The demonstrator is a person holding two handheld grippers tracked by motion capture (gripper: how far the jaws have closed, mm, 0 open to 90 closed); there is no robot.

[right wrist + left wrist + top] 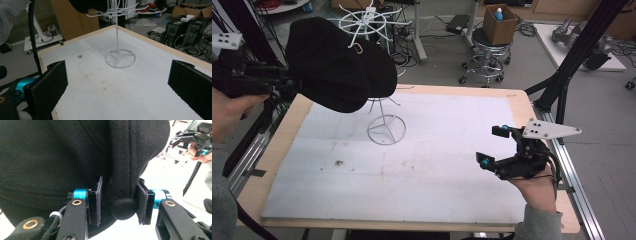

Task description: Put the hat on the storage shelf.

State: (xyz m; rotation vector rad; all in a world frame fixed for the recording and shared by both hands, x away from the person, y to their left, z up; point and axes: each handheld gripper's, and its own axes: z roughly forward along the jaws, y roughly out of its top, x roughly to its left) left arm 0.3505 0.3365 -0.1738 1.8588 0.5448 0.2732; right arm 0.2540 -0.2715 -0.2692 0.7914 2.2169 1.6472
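Two jaws of your left gripper (117, 203) flank the black cap's (337, 65) edge, which hangs over the white wire rack (384, 122) on the table (412, 170); whether they pinch it, I cannot tell. Soft, light fabric: grip the stiffer rim. Your right gripper (493, 146) stands released.

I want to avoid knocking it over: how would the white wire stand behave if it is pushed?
The white wire stand probably tips easily: a thin pole rises from a small ring base, and its arms spread wide at the top. It looks light, being only thin wire, so it may slide on the white table mat. The black hat at its top would likely make it more top-heavy.
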